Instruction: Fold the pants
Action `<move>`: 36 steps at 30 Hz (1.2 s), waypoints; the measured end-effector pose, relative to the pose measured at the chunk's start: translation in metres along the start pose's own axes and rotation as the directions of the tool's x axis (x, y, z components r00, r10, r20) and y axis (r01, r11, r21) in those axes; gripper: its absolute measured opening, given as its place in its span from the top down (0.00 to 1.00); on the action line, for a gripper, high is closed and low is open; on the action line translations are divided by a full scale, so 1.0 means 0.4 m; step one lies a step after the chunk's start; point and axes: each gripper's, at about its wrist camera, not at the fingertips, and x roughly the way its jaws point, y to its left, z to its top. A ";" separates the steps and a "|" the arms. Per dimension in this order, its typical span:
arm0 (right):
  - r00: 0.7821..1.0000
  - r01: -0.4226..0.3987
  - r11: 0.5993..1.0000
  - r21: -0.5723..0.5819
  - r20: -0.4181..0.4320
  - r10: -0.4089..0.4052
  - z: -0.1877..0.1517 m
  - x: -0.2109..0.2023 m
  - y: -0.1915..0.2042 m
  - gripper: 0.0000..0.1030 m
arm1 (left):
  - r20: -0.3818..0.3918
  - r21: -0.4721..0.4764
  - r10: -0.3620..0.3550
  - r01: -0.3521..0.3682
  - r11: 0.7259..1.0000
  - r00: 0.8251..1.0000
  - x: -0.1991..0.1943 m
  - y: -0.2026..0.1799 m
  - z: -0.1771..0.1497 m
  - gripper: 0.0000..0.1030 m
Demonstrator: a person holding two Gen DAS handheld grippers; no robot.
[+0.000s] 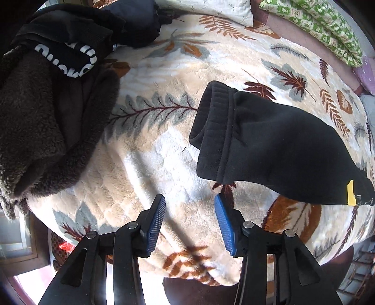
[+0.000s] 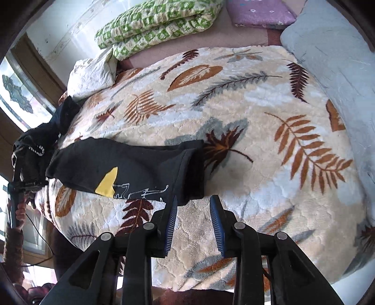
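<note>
black pants (image 1: 269, 145) lie folded into a narrow band across a leaf-print blanket (image 1: 164, 131), cuffs (image 1: 211, 117) toward the bed's middle in the left wrist view and a yellow patch (image 2: 107, 181) with a white line drawing facing up in the right wrist view. left gripper (image 1: 189, 225) hangs above bare blanket just short of the pants' near edge, jaws partly apart, blue pads (image 1: 157, 223) gripping nothing. right gripper (image 2: 193, 225) hangs likewise at the band's other end, jaws partly apart and empty, the left pad close by the cloth's corner; contact cannot be told. one gripper at each end suits a lift of the band by two corners for a further fold, and the half-wide gaps would take a cloth edge; this is a judgement only. around the pants: a brown fleece garment (image 1: 42, 131) and a black garment with white lettering (image 1: 70, 54) piled at the blanket's edge, well apart from the pants; a green-patterned quilt (image 2: 159, 23), a purple cushion (image 2: 260, 11) and a pale pillow (image 2: 328, 61) at the far side. nothing lies between either gripper and the pants; the dark pile crowds the side where the far end of the band lies.
</note>
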 end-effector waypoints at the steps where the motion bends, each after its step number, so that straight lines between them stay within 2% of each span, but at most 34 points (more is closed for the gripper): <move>1: 1.000 -0.014 0.999 0.031 0.021 0.013 0.007 -0.017 -0.009 0.60 | 0.010 -0.014 -0.019 0.019 1.000 1.000 -0.018 0.010 0.002 0.55; 2: 0.999 -0.031 0.997 0.066 0.037 0.029 0.014 -0.029 -0.017 0.52 | 0.019 -0.029 -0.041 0.041 0.999 0.999 -0.034 0.019 0.006 0.52; 3: 0.998 -0.049 0.994 0.100 0.051 0.044 0.023 -0.035 -0.021 0.50 | 0.028 -0.048 -0.063 0.064 0.997 0.998 -0.050 0.028 0.018 0.47; 6: 0.993 -0.111 0.978 0.175 0.051 0.104 0.044 -0.015 -0.020 0.48 | 0.049 -0.075 -0.079 0.083 0.994 0.996 -0.072 0.030 0.070 0.37; 8: 0.992 -0.127 0.968 0.215 0.037 0.122 0.051 0.016 -0.013 0.48 | 0.040 -0.078 -0.082 0.085 0.993 0.996 -0.068 0.027 0.105 0.36; 14: 0.991 -0.126 0.949 0.289 -0.008 0.134 0.051 0.098 -0.003 0.48 | -0.055 -0.139 -0.146 0.138 0.981 0.988 0.022 0.011 0.208 0.35; 19: 0.989 -0.131 0.923 0.363 -0.018 0.147 0.052 0.128 -0.032 0.48 | -0.107 -0.181 -0.238 0.216 0.959 0.965 0.101 0.007 0.237 0.35; 24: 0.988 -0.126 0.911 0.392 -0.035 0.152 0.067 0.156 -0.041 0.48 | -0.123 -0.140 -0.217 0.200 0.970 0.968 0.139 -0.015 0.247 0.34; 29: 0.988 -0.116 0.914 0.389 -0.046 0.145 0.097 0.197 -0.032 0.49 | -0.115 -0.155 -0.242 0.223 0.962 0.964 0.143 -0.026 0.257 0.32; 31: 0.990 -0.084 0.926 0.367 -0.076 0.120 0.106 0.218 -0.026 0.54 | -0.112 -0.165 -0.243 0.223 0.961 0.964 0.144 -0.027 0.259 0.33; 32: 0.990 -0.068 0.937 0.343 -0.094 0.106 0.109 0.229 -0.020 0.70 | -0.107 -0.166 -0.234 0.215 0.963 0.966 0.142 -0.029 0.257 0.37; 33: 0.990 -0.045 0.950 0.308 -0.111 0.082 0.111 0.237 -0.013 0.85 | -0.096 -0.166 -0.211 0.193 0.967 0.973 0.135 -0.028 0.252 0.49; 34: 0.990 -0.033 0.960 0.276 -0.123 0.069 0.112 0.242 -0.004 0.98 | -0.085 -0.162 -0.186 0.171 0.972 0.979 0.130 -0.030 0.249 0.57; 35: 0.991 -0.028 0.965 0.261 -0.119 0.061 0.113 0.238 0.003 0.98 | -0.076 -0.160 -0.178 0.164 0.974 0.981 0.122 -0.031 0.245 0.69; 36: 0.993 -0.026 0.968 0.248 -0.102 0.053 0.119 0.225 0.009 0.98 | -0.062 -0.172 -0.194 0.181 0.968 0.979 0.107 -0.027 0.240 0.73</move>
